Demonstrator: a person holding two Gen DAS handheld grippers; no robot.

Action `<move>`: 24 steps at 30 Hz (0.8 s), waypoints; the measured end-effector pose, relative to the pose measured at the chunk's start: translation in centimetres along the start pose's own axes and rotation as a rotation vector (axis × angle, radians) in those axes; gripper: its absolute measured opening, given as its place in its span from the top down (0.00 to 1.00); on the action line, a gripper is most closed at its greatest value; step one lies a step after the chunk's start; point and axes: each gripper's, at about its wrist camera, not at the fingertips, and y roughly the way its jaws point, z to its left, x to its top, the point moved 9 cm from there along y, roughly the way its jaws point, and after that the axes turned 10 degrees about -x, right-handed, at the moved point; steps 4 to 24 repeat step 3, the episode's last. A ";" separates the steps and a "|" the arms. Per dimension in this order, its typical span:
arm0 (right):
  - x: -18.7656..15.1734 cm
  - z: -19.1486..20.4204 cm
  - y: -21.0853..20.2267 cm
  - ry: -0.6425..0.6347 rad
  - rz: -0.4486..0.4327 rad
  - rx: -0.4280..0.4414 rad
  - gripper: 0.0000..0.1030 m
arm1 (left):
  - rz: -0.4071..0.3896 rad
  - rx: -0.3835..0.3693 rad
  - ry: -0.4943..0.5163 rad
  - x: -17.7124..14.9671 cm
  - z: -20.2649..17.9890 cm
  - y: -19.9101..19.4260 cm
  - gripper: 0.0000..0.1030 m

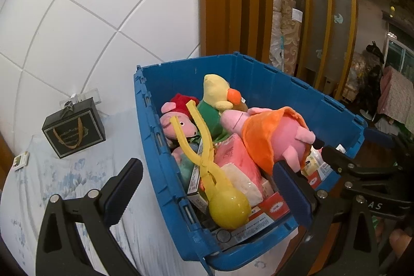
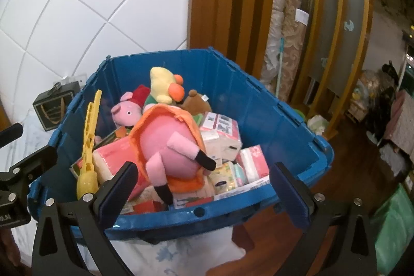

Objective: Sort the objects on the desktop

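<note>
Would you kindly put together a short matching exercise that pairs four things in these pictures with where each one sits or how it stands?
Things:
1. pig plush in the orange dress
2. yellow snowball clip
3. black gift bag
4. left tongs

Places or states:
A. on the flowered cloth, outside the blue bin
B. open, holding nothing
C. on top of the pile, feet toward the camera
D. lying along the bin's left wall, round scoop nearest

Pairs: 1-C, 2-D, 3-A, 4-B
</note>
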 end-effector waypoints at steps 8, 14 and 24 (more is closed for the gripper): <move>0.0 0.1 0.2 -0.001 0.000 0.001 0.00 | 0.000 -0.001 0.002 0.2 -0.1 0.2 0.01; 0.0 0.1 0.2 -0.001 0.000 0.001 0.00 | 0.000 -0.001 0.002 0.2 -0.1 0.2 0.01; 0.0 0.1 0.2 -0.001 0.000 0.001 0.00 | 0.000 -0.001 0.002 0.2 -0.1 0.2 0.01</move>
